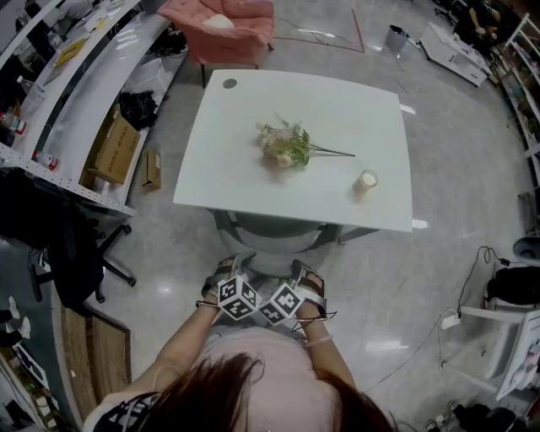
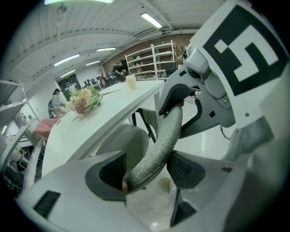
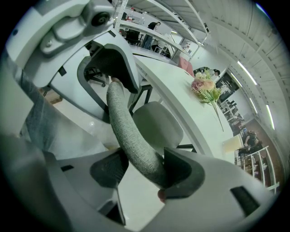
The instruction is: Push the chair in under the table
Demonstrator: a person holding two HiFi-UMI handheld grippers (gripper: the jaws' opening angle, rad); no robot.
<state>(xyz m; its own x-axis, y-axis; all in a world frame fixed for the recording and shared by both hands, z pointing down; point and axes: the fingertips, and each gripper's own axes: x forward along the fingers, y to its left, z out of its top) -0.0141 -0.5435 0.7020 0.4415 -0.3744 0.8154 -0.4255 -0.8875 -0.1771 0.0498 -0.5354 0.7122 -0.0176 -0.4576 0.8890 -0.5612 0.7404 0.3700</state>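
A grey chair (image 1: 272, 240) stands at the near side of the white table (image 1: 245, 181), its seat partly beneath the tabletop. My left gripper (image 1: 226, 270) and right gripper (image 1: 305, 273) each clamp the curved top rim of the backrest, side by side. In the left gripper view the grey fabric rim (image 2: 158, 142) runs between the pads of my left gripper (image 2: 147, 171) toward the other gripper. In the right gripper view the same rim (image 3: 127, 136) is pinched in my right gripper (image 3: 142, 168), with the seat (image 3: 158, 122) beyond.
On the table lie a flower bunch (image 1: 285, 145) and a small candle (image 1: 367, 179). A pink armchair (image 1: 224, 25) stands at the far side. At left are a black office chair (image 1: 76, 253) and cardboard boxes (image 1: 114, 148); a white cart (image 1: 515, 337) is at right.
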